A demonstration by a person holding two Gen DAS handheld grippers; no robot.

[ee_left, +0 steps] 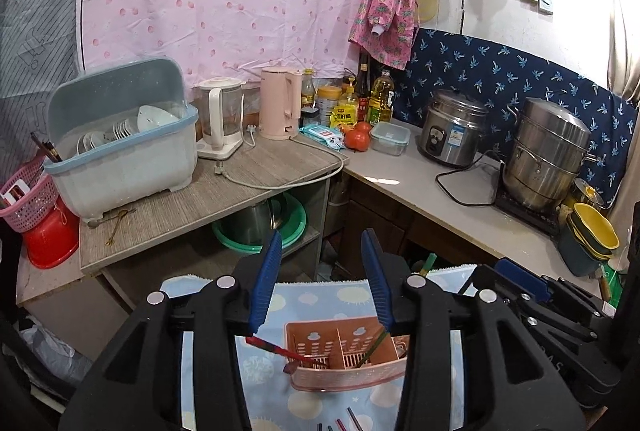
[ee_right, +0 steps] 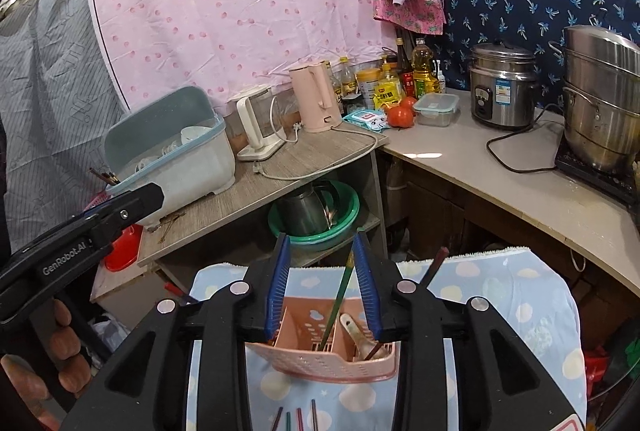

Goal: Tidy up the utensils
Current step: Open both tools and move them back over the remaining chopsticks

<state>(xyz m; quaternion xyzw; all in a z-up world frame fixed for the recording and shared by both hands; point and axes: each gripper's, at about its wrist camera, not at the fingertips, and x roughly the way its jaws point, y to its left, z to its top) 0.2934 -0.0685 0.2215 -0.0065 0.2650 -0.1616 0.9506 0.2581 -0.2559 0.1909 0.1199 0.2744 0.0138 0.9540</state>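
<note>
A pink slotted utensil holder (ee_left: 348, 359) stands on a blue patterned cloth (ee_left: 320, 295). It also shows in the right wrist view (ee_right: 320, 355). A red chopstick (ee_left: 280, 349), a green chopstick (ee_right: 338, 301) and a spoon (ee_right: 358, 335) stand in it. Several loose chopsticks (ee_right: 296, 417) lie on the cloth in front. My left gripper (ee_left: 324, 279) is open and empty above the holder. My right gripper (ee_right: 322, 279) is open, with the green chopstick rising between its fingers, not gripped.
A grey-blue dish rack (ee_left: 120, 151) with plates, a blender (ee_left: 220, 119) and a pink kettle (ee_left: 280, 103) stand on the wooden table (ee_left: 256, 171). A rice cooker (ee_left: 452, 131) and steamer pot (ee_left: 548, 155) stand on the counter at right. A green basin (ee_right: 316, 219) sits under the table.
</note>
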